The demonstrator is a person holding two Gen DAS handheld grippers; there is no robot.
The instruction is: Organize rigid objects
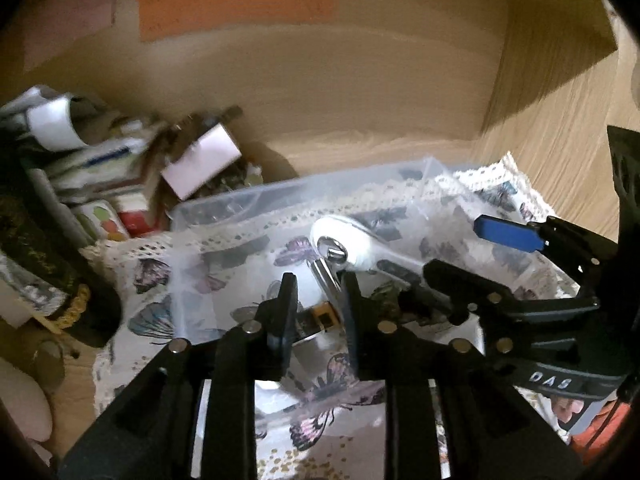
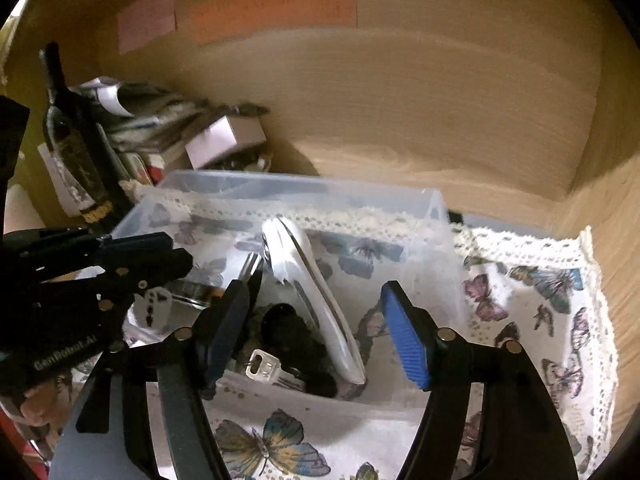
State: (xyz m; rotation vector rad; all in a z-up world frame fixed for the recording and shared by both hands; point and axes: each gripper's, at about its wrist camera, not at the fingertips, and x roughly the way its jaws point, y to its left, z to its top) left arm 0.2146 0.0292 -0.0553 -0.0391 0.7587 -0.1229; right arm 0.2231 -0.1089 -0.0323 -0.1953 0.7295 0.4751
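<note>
A clear plastic bin [image 2: 434,204] sits on a butterfly-print cloth [image 2: 560,320]. Inside lie a white can opener [image 2: 316,300], a silver key [image 2: 262,368], a black object [image 2: 288,324] and a metal tool [image 1: 326,280]. My right gripper [image 2: 320,328] is open, its blue-padded fingers straddling the opener over the bin. My left gripper [image 1: 316,316] hangs over the bin's left part with its jaws apart; a small orange-and-silver item [image 1: 320,320] lies between the fingers. The bin [image 1: 248,200] and opener [image 1: 352,244] also show in the left wrist view.
A dark wine bottle [image 2: 76,148] stands at the left. Behind it is a pile of boxes and papers [image 2: 192,128]. Wooden walls [image 2: 400,100] close the back and right. Coloured paper notes [image 2: 272,4] hang on the back wall.
</note>
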